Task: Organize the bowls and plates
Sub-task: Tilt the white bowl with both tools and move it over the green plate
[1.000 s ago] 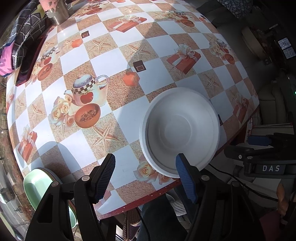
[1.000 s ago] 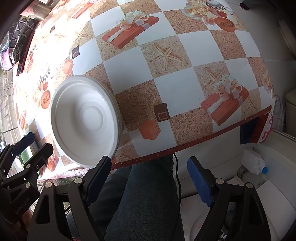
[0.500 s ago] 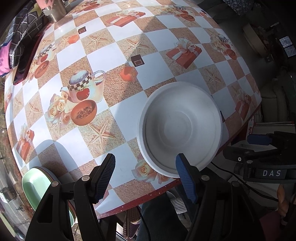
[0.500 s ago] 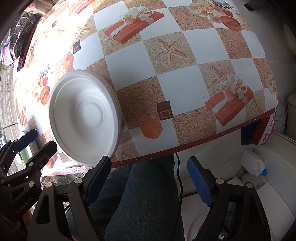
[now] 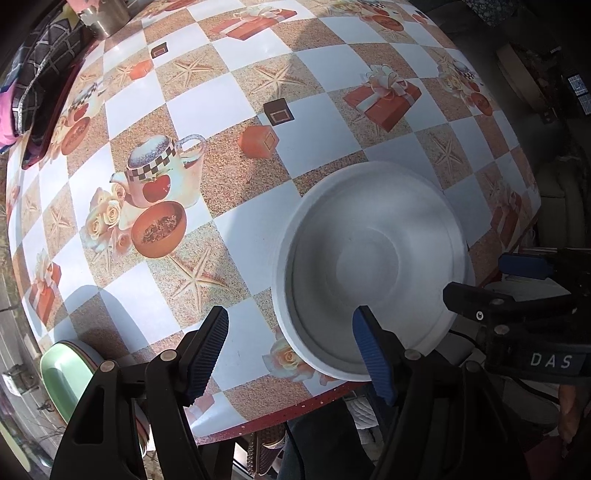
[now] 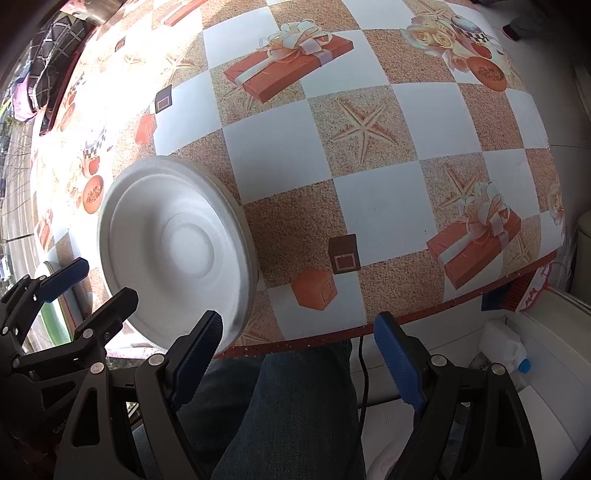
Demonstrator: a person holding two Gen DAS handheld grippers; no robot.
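Observation:
A white foam bowl (image 5: 373, 266) rests upright on the checked tablecloth (image 5: 236, 92) close to the table's near edge; the right wrist view shows the bowl (image 6: 173, 251) at the left. My left gripper (image 5: 290, 354) hangs over the bowl's near-left rim, pointing straight down, open. Its right fingertip (image 5: 369, 343) overlaps the inside of the bowl and its pads touch nothing. My right gripper (image 6: 297, 358) stands open beyond the table's edge, above a person's leg in jeans (image 6: 295, 413), with nothing between its fingers. A stack of plates with a green one on top (image 5: 66, 373) sits at the near-left corner.
A metal cup (image 5: 103, 18) and a dark checked cloth (image 5: 48, 70) lie at the far left of the table. A white bottle with a blue cap (image 6: 506, 350) stands on the floor at the right. The right gripper (image 5: 517, 288) shows beside the bowl in the left wrist view.
My left gripper has sunk toward the bowl, which now looks larger and sits further under the right finger. The right gripper has hardly moved.

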